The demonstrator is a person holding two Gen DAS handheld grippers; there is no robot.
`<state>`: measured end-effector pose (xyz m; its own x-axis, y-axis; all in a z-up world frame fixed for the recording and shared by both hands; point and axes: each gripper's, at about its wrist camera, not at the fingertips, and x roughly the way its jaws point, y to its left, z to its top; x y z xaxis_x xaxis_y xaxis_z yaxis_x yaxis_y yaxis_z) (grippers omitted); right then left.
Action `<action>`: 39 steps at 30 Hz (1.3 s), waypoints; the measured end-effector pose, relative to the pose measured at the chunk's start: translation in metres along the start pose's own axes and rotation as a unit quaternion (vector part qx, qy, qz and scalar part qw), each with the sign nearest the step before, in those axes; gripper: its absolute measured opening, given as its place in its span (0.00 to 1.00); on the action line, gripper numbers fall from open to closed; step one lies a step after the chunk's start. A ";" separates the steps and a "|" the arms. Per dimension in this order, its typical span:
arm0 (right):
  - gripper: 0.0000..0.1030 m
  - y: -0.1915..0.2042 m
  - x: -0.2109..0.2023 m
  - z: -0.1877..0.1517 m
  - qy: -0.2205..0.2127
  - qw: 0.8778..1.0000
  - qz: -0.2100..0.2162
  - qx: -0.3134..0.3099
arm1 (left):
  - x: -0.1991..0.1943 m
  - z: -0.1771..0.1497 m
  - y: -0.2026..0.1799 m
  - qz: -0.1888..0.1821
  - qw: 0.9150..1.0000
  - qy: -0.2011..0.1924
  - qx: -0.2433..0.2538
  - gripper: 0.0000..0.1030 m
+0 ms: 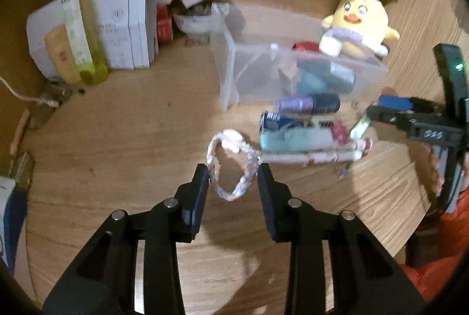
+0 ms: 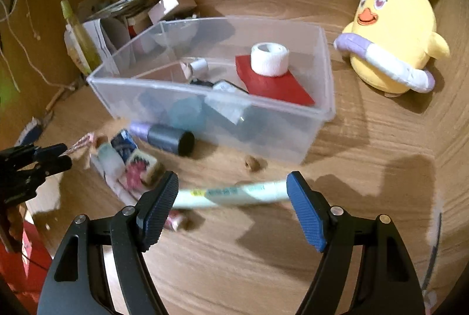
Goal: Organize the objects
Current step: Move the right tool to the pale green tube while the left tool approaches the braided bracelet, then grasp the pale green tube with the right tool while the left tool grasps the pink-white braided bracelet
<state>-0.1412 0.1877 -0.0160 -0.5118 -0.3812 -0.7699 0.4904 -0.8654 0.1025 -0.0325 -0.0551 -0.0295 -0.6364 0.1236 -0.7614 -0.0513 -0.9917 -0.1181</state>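
A clear plastic bin [image 1: 228, 57] [image 2: 123, 86] stands on the wooden table and holds a red box [image 2: 272, 83], a white tape roll [image 2: 269, 58] and several other items. A pile of small objects [image 1: 296, 136] [image 2: 126, 165] lies in front of it. My left gripper [image 1: 233, 171] is open, its fingers either side of a pink-white braided ring [image 1: 231, 165]. My right gripper [image 2: 233, 192] is open around a pale green tube [image 2: 234, 193] that lies on the table between its fingers; it also shows in the left wrist view [image 1: 381, 112].
A yellow chick plush with bunny ears [image 1: 360, 22] [image 2: 392, 48] sits beside the bin. White boxes [image 1: 123, 22], a tall yellow-green bottle [image 1: 79, 19] and clutter stand at the back left. A purple-black cylinder [image 2: 164, 137] lies against the bin front.
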 end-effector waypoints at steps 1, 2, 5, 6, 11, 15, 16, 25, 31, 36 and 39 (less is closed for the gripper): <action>0.71 0.002 0.005 0.002 0.000 1.000 0.003 0.001 | -0.001 0.004 -0.001 -0.001 1.000 -0.005 0.002 0.36; 0.71 0.003 0.009 0.003 0.001 1.000 0.002 0.003 | -0.001 0.006 -0.002 0.001 1.000 -0.008 0.004 0.41; 0.71 0.004 0.022 0.005 0.013 1.000 -0.001 -0.001 | 0.008 0.014 -0.005 0.010 1.000 -0.006 0.016 0.47; 0.71 0.003 0.026 0.004 0.021 1.000 -0.006 -0.002 | 0.014 0.017 -0.005 0.012 1.000 0.000 0.017 0.47; 0.71 -0.009 0.022 -0.002 0.038 0.999 -0.006 0.013 | 0.037 0.025 0.003 0.015 1.000 0.022 0.007 0.47; 0.71 -0.023 0.010 -0.011 0.044 0.999 0.004 0.032 | 0.046 0.029 0.008 0.022 0.999 0.031 0.001 0.47; 0.71 -0.025 0.008 -0.014 0.045 0.998 0.006 0.035 | 0.047 0.029 0.009 0.021 0.999 0.033 0.002 0.47; 0.71 -0.028 -0.020 -0.033 0.038 0.999 0.004 0.022 | 0.029 0.005 0.018 0.044 0.997 0.048 0.030 0.47; 0.71 -0.009 -0.023 -0.031 0.030 0.999 0.023 -0.025 | 0.013 0.020 0.017 0.039 0.999 0.010 0.024 0.66; 0.71 0.009 -0.026 -0.043 0.033 0.996 0.025 -0.078 | 0.040 0.036 0.017 0.030 0.999 0.031 0.012 0.66; 0.71 0.013 -0.026 -0.049 0.039 0.994 0.020 -0.096 | 0.055 0.043 0.020 0.031 0.999 0.040 0.001 0.60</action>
<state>-0.0874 0.2016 -0.0255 -0.4369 -0.3822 -0.8143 0.6393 -0.7687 0.0178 -0.1014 -0.0701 -0.0468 -0.5756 0.0638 -0.8152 -0.0155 -0.9976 -0.0671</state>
